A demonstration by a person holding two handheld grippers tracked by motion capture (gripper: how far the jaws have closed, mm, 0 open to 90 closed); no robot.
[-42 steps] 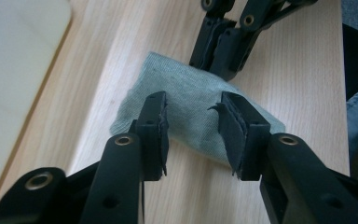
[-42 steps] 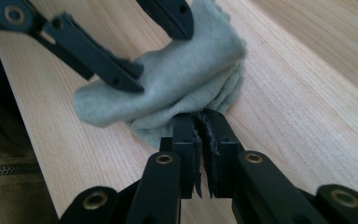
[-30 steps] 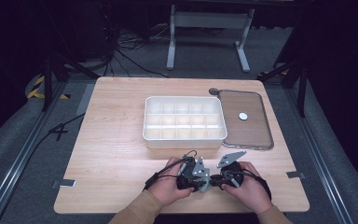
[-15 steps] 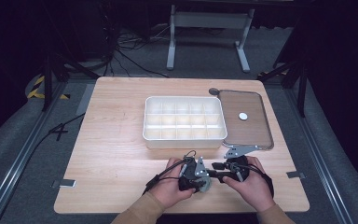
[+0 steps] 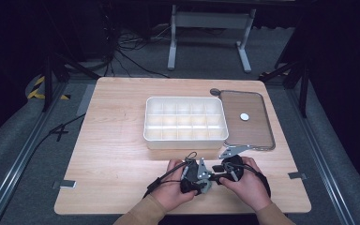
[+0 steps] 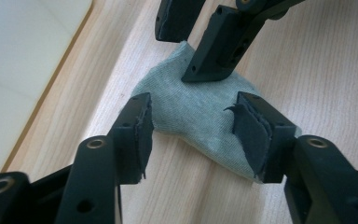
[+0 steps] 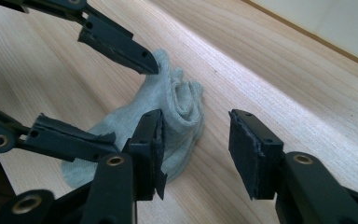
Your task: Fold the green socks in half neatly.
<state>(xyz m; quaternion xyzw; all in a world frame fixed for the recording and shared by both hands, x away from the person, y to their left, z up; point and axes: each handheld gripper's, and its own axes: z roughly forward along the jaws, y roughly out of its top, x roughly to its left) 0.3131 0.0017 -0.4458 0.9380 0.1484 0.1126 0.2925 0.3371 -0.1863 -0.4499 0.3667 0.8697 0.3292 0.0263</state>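
Note:
A small grey-green sock (image 6: 191, 107) lies crumpled on the wooden table (image 5: 117, 154), near its front edge. Its rolled end (image 7: 179, 100) points toward the box. My left gripper (image 6: 196, 126) is open, and the sock lies between its jaws without being pinched. My right gripper (image 7: 198, 140) is open too, and its left pad stands at the sock's rolled end. Both pairs of jaws have just been opening. In the high view the left gripper (image 5: 205, 178) and the right gripper (image 5: 218, 177) meet tip to tip, each held in a hand.
A white compartment box (image 5: 185, 139) stands just beyond the grippers. To its right lies a clear lid (image 5: 262, 136) with a small white disc (image 5: 244, 116) on it. A dark round knob (image 5: 214, 92) sits at the lid's far corner.
The two hands have stayed near the table's front edge. The right hand has shifted slightly to the right, and the grippers sit a little further apart.

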